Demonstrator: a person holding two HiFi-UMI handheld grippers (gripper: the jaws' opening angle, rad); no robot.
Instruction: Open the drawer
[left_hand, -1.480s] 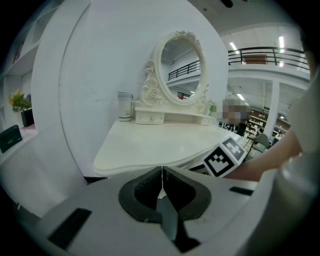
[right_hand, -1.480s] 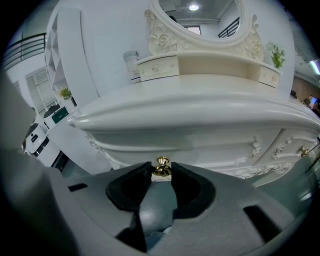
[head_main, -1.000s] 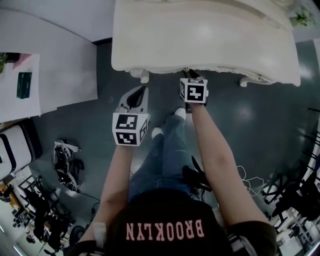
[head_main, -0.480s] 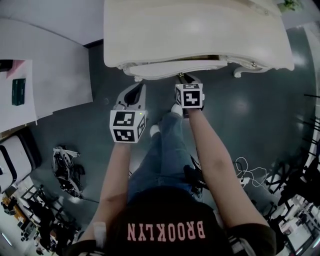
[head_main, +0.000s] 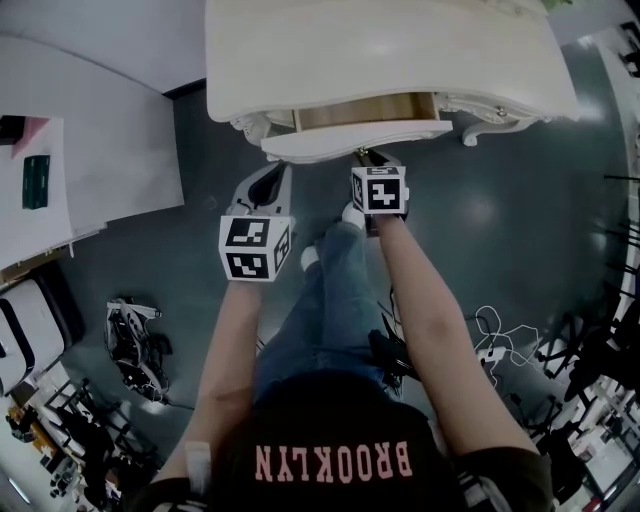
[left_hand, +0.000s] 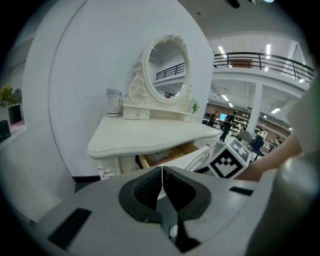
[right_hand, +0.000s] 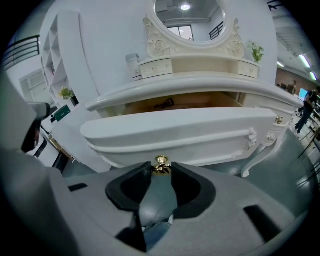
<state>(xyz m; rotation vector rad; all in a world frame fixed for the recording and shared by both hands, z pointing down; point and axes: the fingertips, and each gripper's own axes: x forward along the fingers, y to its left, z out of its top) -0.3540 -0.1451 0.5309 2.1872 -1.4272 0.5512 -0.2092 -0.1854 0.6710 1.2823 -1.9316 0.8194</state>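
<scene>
Here a white dressing table (head_main: 390, 60) with a curved top stands on a dark grey floor (head_main: 500, 230), and the person stands just in front of it with both forearms stretched toward its front edge. The drawer (head_main: 355, 140) under the middle of the top is partly pulled out. Its pale curved front stands clear of the table's edge, and a strip of its wooden inside shows between the front and the top. Something small and dark lies inside, too small to tell what it is. An oval mirror (left_hand: 169, 65) in a carved white frame rises at the back of the top over a row of little drawers. A pale jar (left_hand: 113, 102) stands beside the frame at one end and a small green plant (right_hand: 256, 51) at the other. The right gripper (right_hand: 161, 170) reaches the middle of the drawer front, and its dark pads are closed on the small brass knob (right_hand: 161, 161) fixed there, one pad on each side. The left gripper (left_hand: 162, 175) hangs to the left of the drawer and apart from the table. Its jaws are pressed together with nothing between them.
</scene>
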